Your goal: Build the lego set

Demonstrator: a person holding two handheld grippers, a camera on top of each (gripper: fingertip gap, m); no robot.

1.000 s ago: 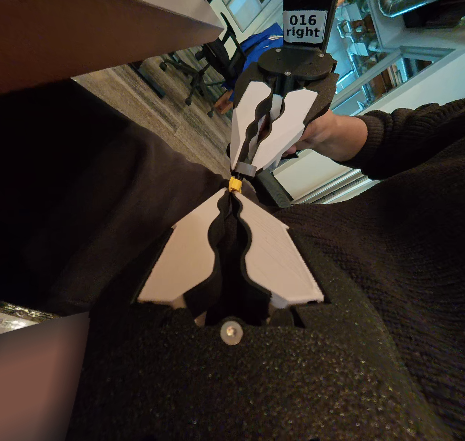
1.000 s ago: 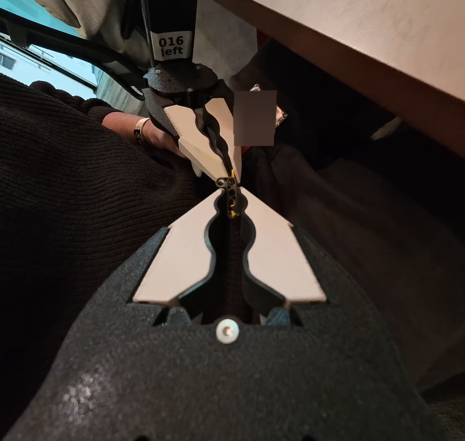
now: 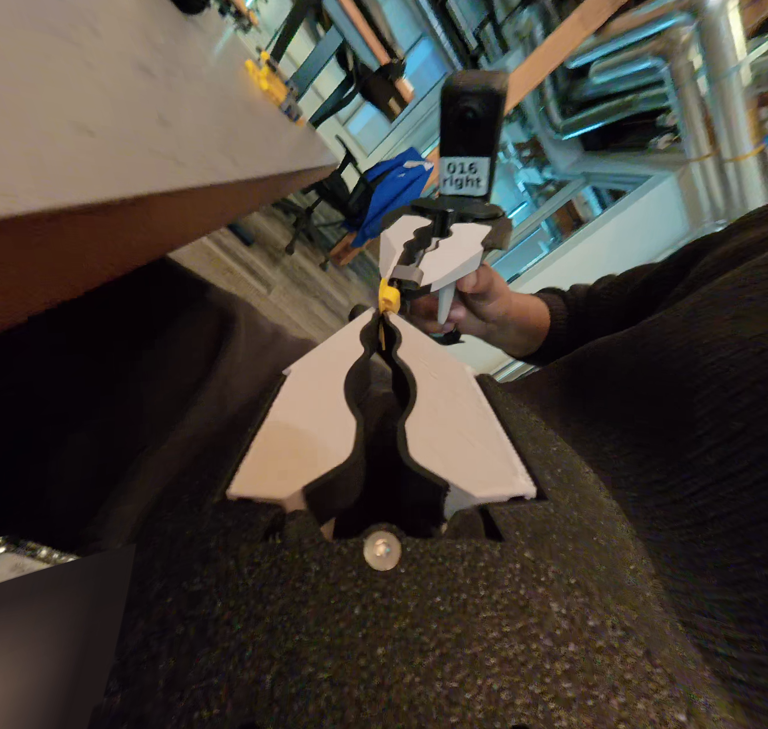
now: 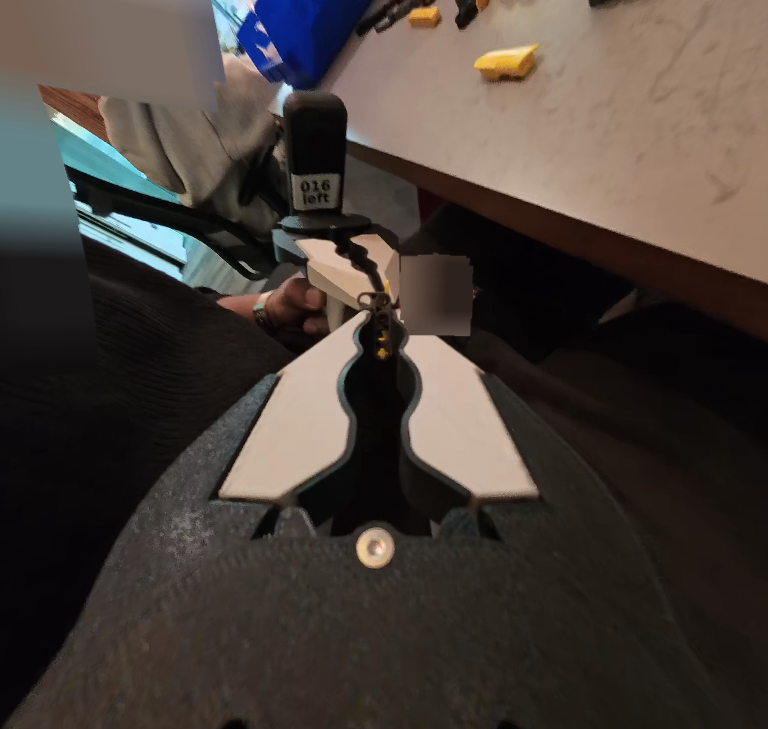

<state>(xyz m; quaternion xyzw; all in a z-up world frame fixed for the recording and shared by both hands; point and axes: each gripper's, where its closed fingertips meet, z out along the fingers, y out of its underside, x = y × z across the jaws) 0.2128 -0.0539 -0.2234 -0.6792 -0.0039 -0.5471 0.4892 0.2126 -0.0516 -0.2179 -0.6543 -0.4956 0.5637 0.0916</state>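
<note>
My left gripper (image 3: 381,316) is shut on a small yellow toy-brick piece (image 3: 389,298) that sticks out past its tips. My right gripper (image 4: 381,314) is shut on a dark grey beam with holes (image 4: 380,326). The two grippers stand tip to tip in the air over a person's dark-clothed lap. The grey beam (image 3: 406,271) and the yellow piece touch or nearly touch. In the left wrist view the right gripper (image 3: 409,281) is held by a hand just beyond my tips. In the right wrist view the left gripper (image 4: 384,291) shows the yellow piece (image 4: 387,285) at its tip.
A pale table (image 4: 540,148) with a brown edge runs beside the grippers, also seen in the left wrist view (image 3: 124,106). On it lie loose yellow pieces (image 4: 507,62), more brick parts and a blue box (image 4: 307,23). An office chair with blue cloth (image 3: 390,189) stands behind.
Both grippers have risen together from below the table's edge, so the table top with its pieces now shows. They stay tip to tip, each still shut on its piece.
</note>
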